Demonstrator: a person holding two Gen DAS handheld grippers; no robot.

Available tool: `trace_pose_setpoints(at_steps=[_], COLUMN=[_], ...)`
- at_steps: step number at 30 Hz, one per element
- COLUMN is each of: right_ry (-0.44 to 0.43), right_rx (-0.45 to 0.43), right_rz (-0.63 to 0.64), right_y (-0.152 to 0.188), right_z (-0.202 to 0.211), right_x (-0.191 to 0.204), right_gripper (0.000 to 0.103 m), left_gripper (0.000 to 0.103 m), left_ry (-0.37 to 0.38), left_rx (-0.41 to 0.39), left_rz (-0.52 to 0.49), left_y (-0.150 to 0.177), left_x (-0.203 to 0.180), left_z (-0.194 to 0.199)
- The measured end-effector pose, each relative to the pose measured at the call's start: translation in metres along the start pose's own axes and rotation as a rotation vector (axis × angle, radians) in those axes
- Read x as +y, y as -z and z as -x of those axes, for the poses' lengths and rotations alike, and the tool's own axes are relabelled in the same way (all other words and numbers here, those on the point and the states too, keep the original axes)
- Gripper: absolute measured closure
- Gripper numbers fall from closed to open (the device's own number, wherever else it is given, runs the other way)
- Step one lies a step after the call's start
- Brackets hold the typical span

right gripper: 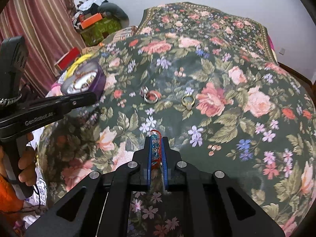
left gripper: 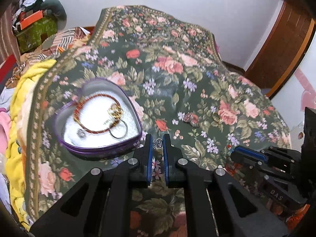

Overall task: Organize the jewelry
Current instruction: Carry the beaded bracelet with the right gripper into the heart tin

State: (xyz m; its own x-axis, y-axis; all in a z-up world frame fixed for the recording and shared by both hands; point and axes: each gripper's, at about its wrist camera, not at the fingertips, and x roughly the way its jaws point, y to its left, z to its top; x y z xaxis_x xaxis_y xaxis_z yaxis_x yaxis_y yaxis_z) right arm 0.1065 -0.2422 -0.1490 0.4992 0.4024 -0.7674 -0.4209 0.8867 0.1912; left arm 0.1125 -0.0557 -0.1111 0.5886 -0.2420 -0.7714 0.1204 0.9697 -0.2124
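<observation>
1. Left tool (left gripper: 158,141) pinches a small silver ring (left gripper: 157,142) at its fingertips, just beside the heart tin (left gripper: 136,116), which lies at our ten o'clock; we judge the ring is bound for the tin.
2. Right tool (right gripper: 157,140) is pressed onto a red bracelet (right gripper: 156,148) with blue beads, held lengthwise between the pads so it cannot slip.
3. Inside the tin, on white padding, lie a red bangle (left gripper: 94,116), gold rings (left gripper: 115,111) and a silver hoop (left gripper: 119,131).
4. On the bed (right gripper: 237,69), two silver rings (right gripper: 151,97) sit at eleven o'clock from the right tool, and a gold ring (right gripper: 188,101) at one o'clock, loose and not yet sorted.
</observation>
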Motion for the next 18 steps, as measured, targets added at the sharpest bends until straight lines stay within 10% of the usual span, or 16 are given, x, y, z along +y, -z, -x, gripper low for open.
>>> trace_pose_setpoints(at_steps=[18], right_ry=[-0.03], right_rx=[-0.157], right_rz=[0.032], right_y=[-0.038], right_z=[0.04], right_x=[0.03], right_gripper=[0.095], left_gripper=[0.095], left_ry=[-0.048], left_rx=[-0.181], left_rz=[-0.008], left_y=[-0.012], left_x=[0.014], left_z=[0.079])
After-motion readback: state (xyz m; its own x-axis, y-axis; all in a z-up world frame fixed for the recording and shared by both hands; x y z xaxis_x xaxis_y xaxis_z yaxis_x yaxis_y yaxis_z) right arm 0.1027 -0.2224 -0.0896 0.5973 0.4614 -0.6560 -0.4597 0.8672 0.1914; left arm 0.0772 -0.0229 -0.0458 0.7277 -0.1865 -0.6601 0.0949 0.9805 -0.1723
